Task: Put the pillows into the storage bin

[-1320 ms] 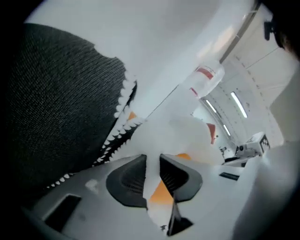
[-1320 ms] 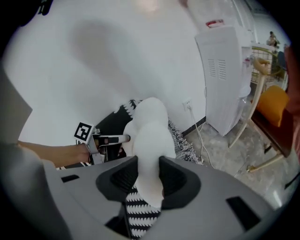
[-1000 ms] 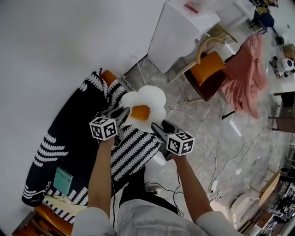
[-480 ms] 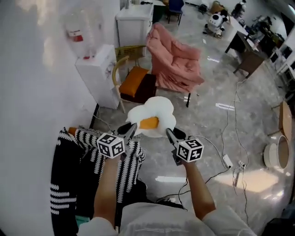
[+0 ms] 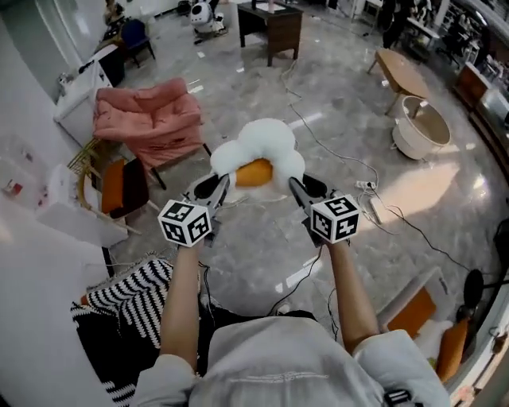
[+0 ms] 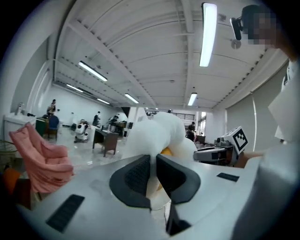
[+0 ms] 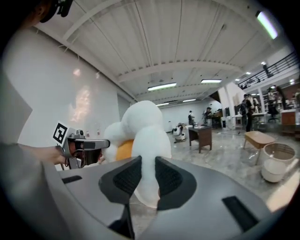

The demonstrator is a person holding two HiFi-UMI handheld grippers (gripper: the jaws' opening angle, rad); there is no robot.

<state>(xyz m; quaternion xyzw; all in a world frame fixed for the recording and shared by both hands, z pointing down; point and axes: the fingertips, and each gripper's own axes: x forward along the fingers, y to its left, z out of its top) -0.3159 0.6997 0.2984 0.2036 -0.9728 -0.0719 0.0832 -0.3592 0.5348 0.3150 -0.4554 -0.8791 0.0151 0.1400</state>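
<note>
A fried-egg pillow (image 5: 256,155), white with an orange yolk, hangs in the air in front of me between both grippers. My left gripper (image 5: 225,187) is shut on its left edge; the white plush (image 6: 150,140) is pinched between the dark pads. At the pillow's right edge my right gripper (image 5: 294,187) is likewise shut on the plush (image 7: 146,154). Each gripper shows in the other's view: the right gripper (image 6: 206,153) and the left gripper (image 7: 104,144). No storage bin shows in any view.
Below lies a marble floor with cables (image 5: 342,171). A chair with pink cloth (image 5: 147,123) stands at the left, a striped black-and-white cover (image 5: 127,306) at the lower left. A round white tub (image 5: 421,127), a bench (image 5: 402,71) and a dark desk (image 5: 270,24) stand further off.
I have turned away from the striped sofa at the wall toward the open room, carrying the egg pillow up and along in both grippers. The grip on it has not changed.
</note>
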